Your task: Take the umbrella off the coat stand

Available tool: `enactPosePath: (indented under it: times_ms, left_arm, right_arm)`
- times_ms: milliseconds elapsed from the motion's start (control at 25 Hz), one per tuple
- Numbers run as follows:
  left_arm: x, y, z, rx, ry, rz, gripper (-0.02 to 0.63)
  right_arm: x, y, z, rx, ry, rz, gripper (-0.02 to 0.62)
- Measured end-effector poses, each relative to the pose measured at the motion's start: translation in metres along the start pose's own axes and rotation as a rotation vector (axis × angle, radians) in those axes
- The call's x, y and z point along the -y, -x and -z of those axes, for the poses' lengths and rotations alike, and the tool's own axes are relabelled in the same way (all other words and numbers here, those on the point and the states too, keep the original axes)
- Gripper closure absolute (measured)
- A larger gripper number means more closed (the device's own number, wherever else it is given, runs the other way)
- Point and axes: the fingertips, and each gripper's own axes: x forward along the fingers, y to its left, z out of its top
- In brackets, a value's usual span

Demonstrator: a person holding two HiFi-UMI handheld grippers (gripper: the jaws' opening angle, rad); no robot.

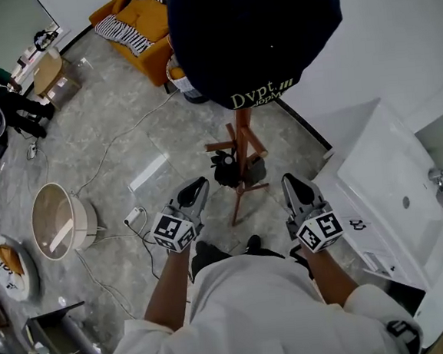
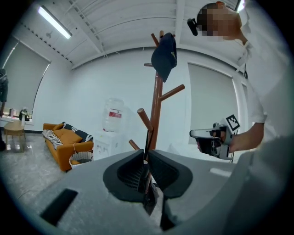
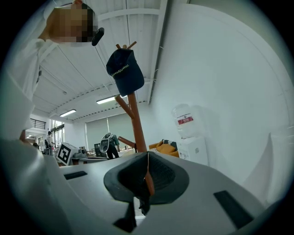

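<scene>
Low on the coat stand (image 1: 242, 136), the dark folded umbrella (image 1: 225, 170) hangs beside the post (a dark cap (image 1: 255, 31) crowns the top). My left claw (image 1: 197, 186) and my right claw (image 1: 290, 182) hover to either side of the stand's base, near it but apart from it. Each has its jaws pressed together on nothing. An orange sofa (image 1: 143, 25) stands beyond, on the grey floor (image 1: 126, 142).

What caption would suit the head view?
Seen from above: left gripper and right gripper, jaws shut, face a wooden coat stand with a cap on top and a black umbrella.
</scene>
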Motion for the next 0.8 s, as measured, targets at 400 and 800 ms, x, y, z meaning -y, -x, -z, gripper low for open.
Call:
enactPosePath:
  times_ms: [400,800]
  left_arm:
    - [-0.019,-0.047,0.018,-0.096,0.001,0.243,0.426]
    - [-0.008,-0.089,0.057,-0.224,-0.041,0.448,0.367]
  right_arm:
    - [0.005,-0.014,-0.005,0.023,0.013,0.145,0.577]
    - [0.01,-0.01,-0.002,0.016,0.014,0.273,0.577]
